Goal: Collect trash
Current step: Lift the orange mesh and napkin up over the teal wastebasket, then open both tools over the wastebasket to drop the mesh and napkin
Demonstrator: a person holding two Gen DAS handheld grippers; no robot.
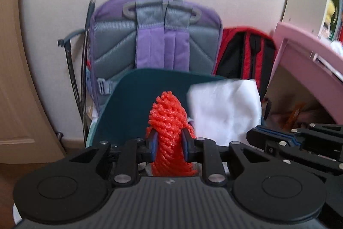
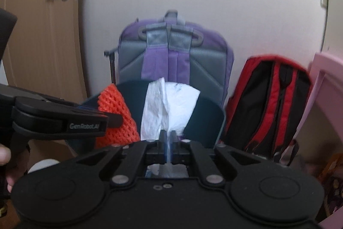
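My left gripper (image 1: pixel 169 136) is shut on an orange foam net (image 1: pixel 168 108), which stands up between its pads. My right gripper (image 2: pixel 168 136) is shut on a crumpled white tissue (image 2: pixel 169 104) that fans out above its fingertips. Both sit just in front of a dark teal bin (image 1: pixel 128 104), whose curved wall rises behind the trash. From the right wrist, the left gripper (image 2: pixel 115 119) comes in from the left with the orange net (image 2: pixel 116 100) at the bin's (image 2: pixel 205 117) left edge. The tissue (image 1: pixel 225 108) looks blurred from the left wrist, above the right gripper (image 1: pixel 255 134).
A purple and grey backpack (image 2: pixel 175 57) leans on the wall behind the bin, with a red and black backpack (image 2: pixel 272 100) to its right. A wooden door (image 2: pixel 42 25) stands at the left and pink furniture (image 1: pixel 300 53) at the right. A person's hand (image 2: pixel 4 156) shows at the left edge.
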